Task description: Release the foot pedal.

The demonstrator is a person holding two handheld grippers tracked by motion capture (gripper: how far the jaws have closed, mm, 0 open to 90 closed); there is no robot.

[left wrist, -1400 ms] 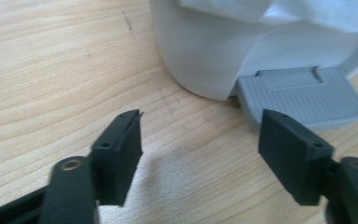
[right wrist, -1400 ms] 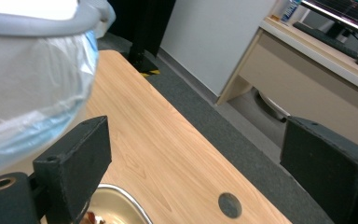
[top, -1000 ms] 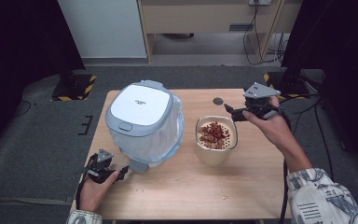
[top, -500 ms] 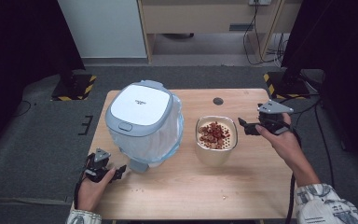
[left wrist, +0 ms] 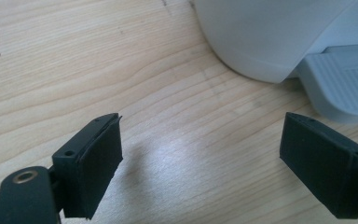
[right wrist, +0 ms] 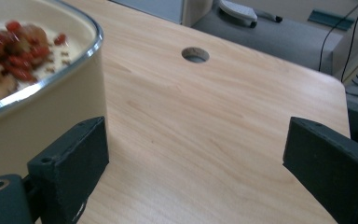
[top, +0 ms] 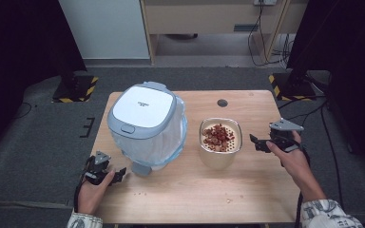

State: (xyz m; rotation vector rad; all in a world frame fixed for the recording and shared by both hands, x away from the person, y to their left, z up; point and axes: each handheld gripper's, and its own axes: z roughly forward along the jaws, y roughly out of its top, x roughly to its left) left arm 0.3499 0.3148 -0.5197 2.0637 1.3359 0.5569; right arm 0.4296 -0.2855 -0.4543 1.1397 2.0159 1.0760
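Right gripper (top: pixel 260 143): fingers (right wrist: pixel 70 172) spread wide, nothing between them, held low over the table (top: pixel 266 199). The bowl (top: pixel 220 142) of red and brown food lies just off the fingertips toward the table's middle; in the right gripper view its cream wall (right wrist: pixel 37 130) stands next to the nearer finger, and whether the two touch cannot be told. The bowl is squarish with rounded corners, so no long axis is marked. The right hand (top: pixel 292 159) is much the nearer one to it.

Left gripper (top: pixel 114 176): fingers (left wrist: pixel 91 163) likewise wide and empty, resting low at the table's near left, close to the grey foot (left wrist: pixel 340 84) of the lidded bin (top: pixel 145 126). The bin stands left of the bowl, apart from it.

Against the earliest frame: the right gripper was then raised beyond the bowl near the table's far right; it is now lower and nearer, beside the bowl's right wall. Left gripper, bin and bowl are seen as before.
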